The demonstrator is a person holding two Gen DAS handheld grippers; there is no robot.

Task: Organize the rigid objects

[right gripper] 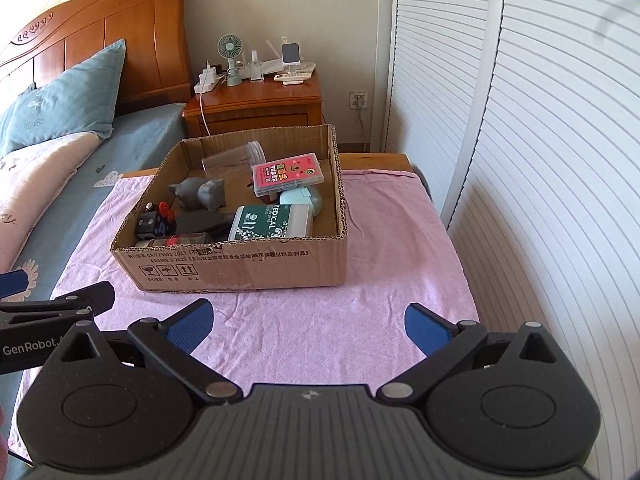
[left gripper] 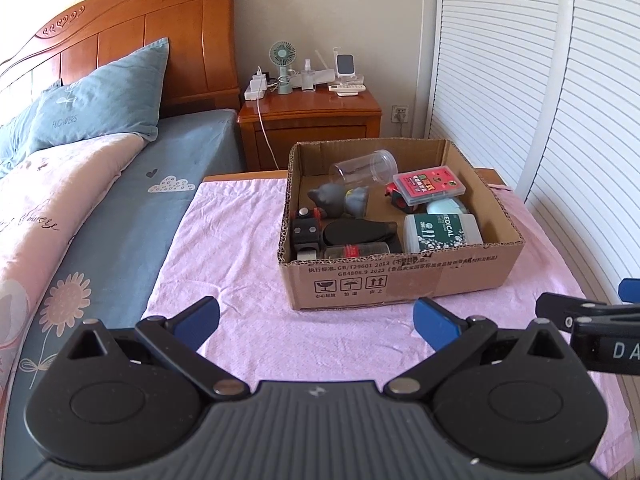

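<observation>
An open cardboard box (left gripper: 396,280) (right gripper: 240,268) stands on a pink cloth. Inside lie a clear plastic cup (left gripper: 366,168) (right gripper: 236,158), a grey cat figure (left gripper: 340,198) (right gripper: 200,194), a red card case (left gripper: 428,186) (right gripper: 290,174), a green-and-white MEDICAL bottle (left gripper: 440,232) (right gripper: 268,222), a black-and-red toy (left gripper: 306,226) (right gripper: 154,220) and a dark flat object (left gripper: 358,232). My left gripper (left gripper: 316,322) hovers open in front of the box, holding nothing. My right gripper (right gripper: 308,326) is open too, just nearer than the box. Each gripper's side shows in the other's view.
The pink cloth (left gripper: 240,280) (right gripper: 380,280) covers a small table beside a bed (left gripper: 120,208) on the left. A wooden nightstand (left gripper: 312,116) (right gripper: 256,104) with a fan and chargers stands behind. White louvred doors (left gripper: 560,120) (right gripper: 540,160) line the right side.
</observation>
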